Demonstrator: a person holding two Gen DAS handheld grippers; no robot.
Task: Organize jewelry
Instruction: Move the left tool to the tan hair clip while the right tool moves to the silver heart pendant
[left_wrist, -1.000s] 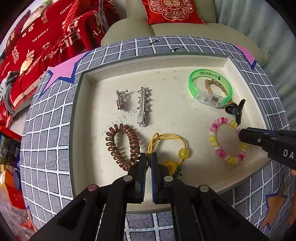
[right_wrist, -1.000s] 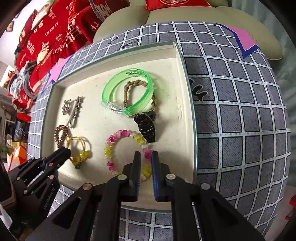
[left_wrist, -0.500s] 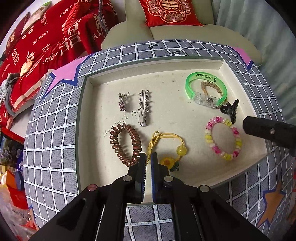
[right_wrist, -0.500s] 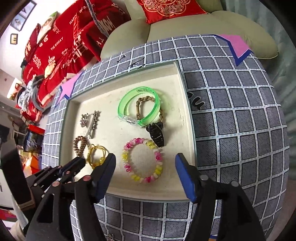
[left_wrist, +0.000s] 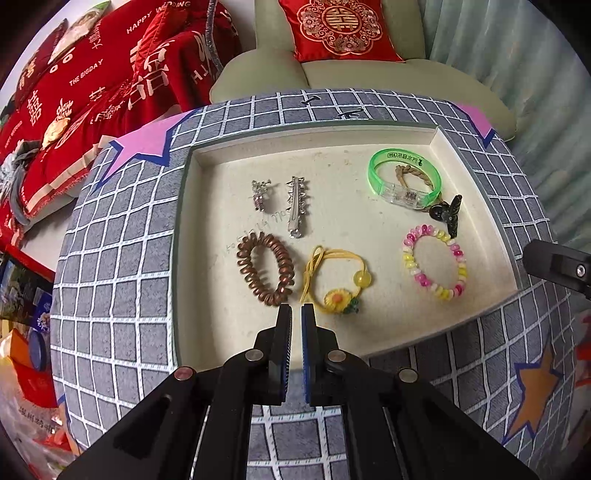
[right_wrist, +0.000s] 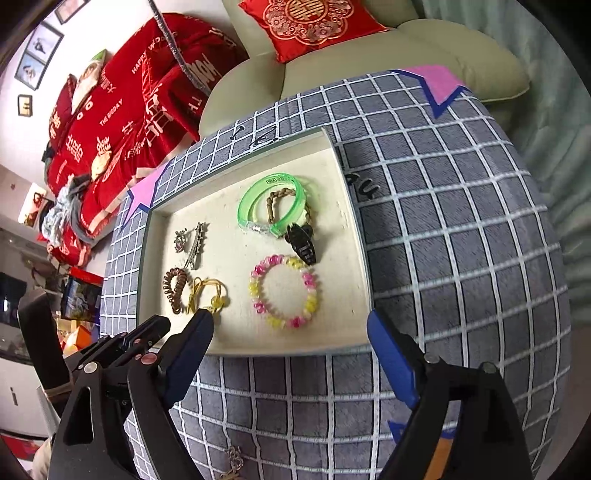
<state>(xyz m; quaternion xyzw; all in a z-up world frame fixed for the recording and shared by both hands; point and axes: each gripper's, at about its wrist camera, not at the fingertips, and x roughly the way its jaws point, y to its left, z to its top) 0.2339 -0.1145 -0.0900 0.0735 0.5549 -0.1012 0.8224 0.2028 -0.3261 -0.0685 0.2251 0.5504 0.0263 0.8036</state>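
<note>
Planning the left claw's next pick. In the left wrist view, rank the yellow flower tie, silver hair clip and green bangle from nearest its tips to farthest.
1. Yellow flower tie: just beyond the left claw, slightly right.
2. Silver hair clip: mid-tray, straight ahead.
3. Green bangle: far right corner of the tray.

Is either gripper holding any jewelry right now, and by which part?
No. The left gripper is shut on nothing; the right gripper, jaws just opened, is empty above the beaded bracelet.
</note>
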